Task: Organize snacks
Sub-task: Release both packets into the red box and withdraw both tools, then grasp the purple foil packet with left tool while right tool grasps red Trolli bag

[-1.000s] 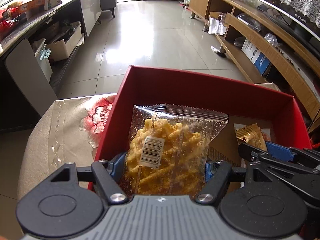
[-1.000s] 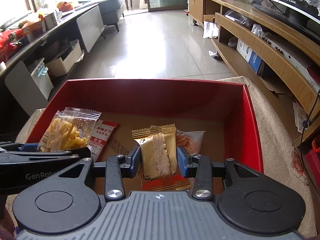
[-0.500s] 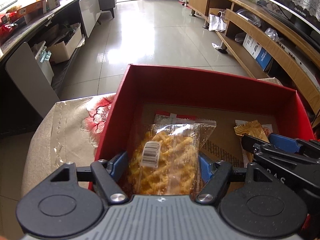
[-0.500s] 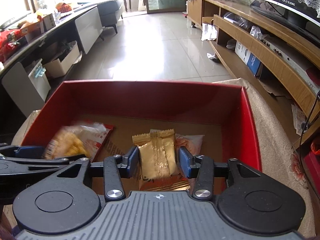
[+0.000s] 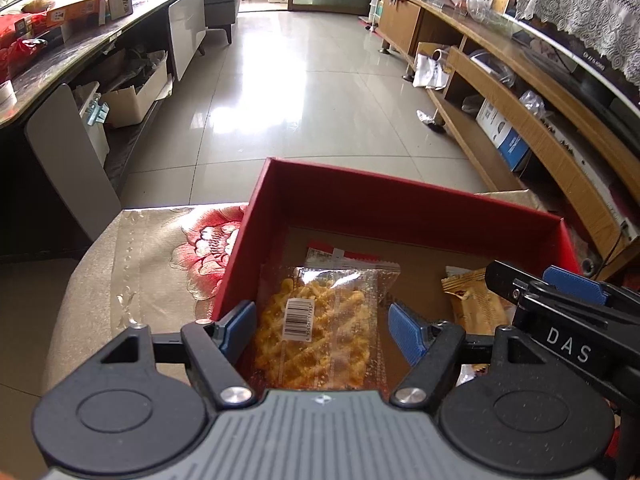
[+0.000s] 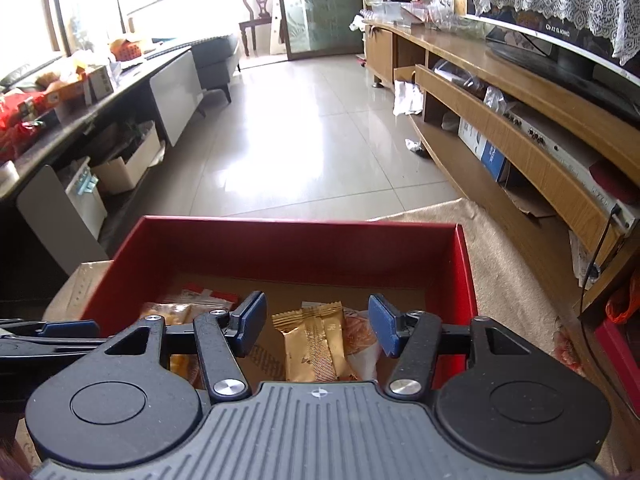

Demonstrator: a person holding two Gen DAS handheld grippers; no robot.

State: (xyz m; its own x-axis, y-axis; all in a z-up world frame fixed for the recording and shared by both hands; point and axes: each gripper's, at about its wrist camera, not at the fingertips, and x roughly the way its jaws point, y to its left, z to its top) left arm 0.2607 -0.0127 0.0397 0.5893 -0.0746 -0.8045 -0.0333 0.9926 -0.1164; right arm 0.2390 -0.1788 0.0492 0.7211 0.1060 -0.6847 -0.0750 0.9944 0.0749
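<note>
Both snacks down inside red box point(image 5: 360, 196) on cloth-covered bench point(image 5: 152, 264). Left gripper point(image 5: 322, 326) fingers apart, clear bag of yellow twists point(image 5: 320, 332) lying loose between. Right gripper point(image 6: 318, 330) fingers apart over gold packet point(image 6: 314, 344). Best lifted straight up, clear of wrappers and box walls.

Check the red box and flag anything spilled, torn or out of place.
Nothing stands out. The clear bag of yellow snacks and the gold packet lie intact inside the red box; no crumbs or tears show.
</note>
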